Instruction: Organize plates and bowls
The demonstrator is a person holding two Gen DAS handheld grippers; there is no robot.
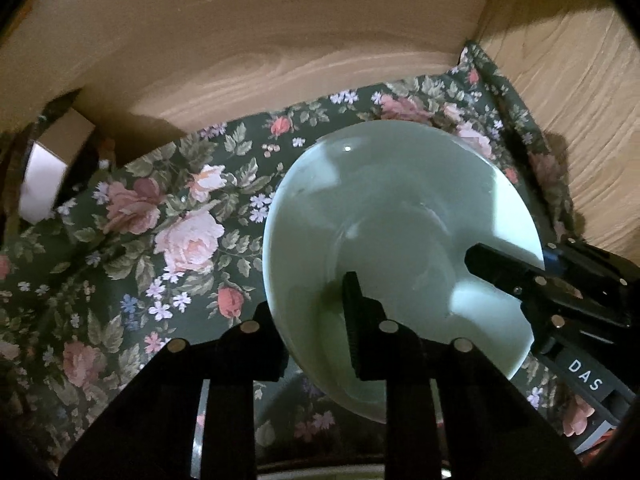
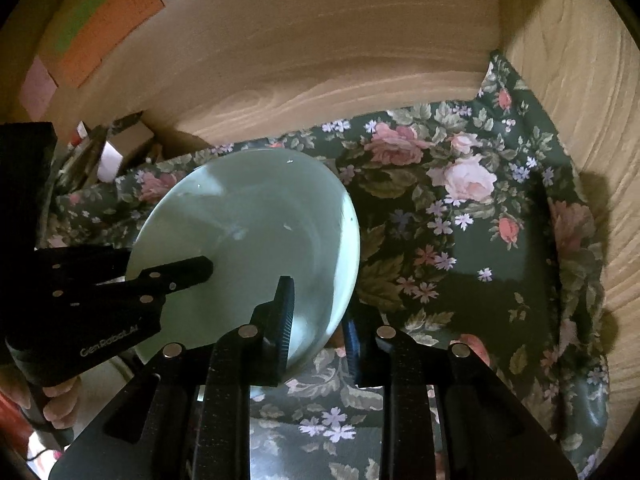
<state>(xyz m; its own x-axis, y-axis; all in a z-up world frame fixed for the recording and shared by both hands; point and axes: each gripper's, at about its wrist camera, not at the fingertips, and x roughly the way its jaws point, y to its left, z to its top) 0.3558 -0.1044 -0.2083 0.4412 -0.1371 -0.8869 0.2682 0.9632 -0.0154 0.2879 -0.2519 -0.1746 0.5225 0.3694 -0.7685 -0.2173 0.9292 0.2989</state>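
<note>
A pale green bowl [image 1: 400, 216] is held tilted above a dark floral cloth [image 1: 168, 216] inside a wooden cabinet. My left gripper [image 1: 308, 316] is shut on the bowl's left rim, one finger inside the bowl and one outside. My right gripper shows in the left wrist view [image 1: 508, 268], reaching in from the right onto the bowl's right rim. In the right wrist view the same bowl [image 2: 260, 216] sits at left. My right gripper [image 2: 316, 320] is shut on its right rim, one finger inside and one outside. The left gripper [image 2: 180, 272] grips the opposite rim.
Wooden cabinet walls [image 1: 280, 40] stand close at the back and right [image 2: 580, 80]. Small boxes [image 1: 44, 176] sit at the far left beyond the cloth. An orange and green card [image 2: 100, 20] leans at the upper left. The floral cloth [image 2: 460, 240] covers the shelf floor.
</note>
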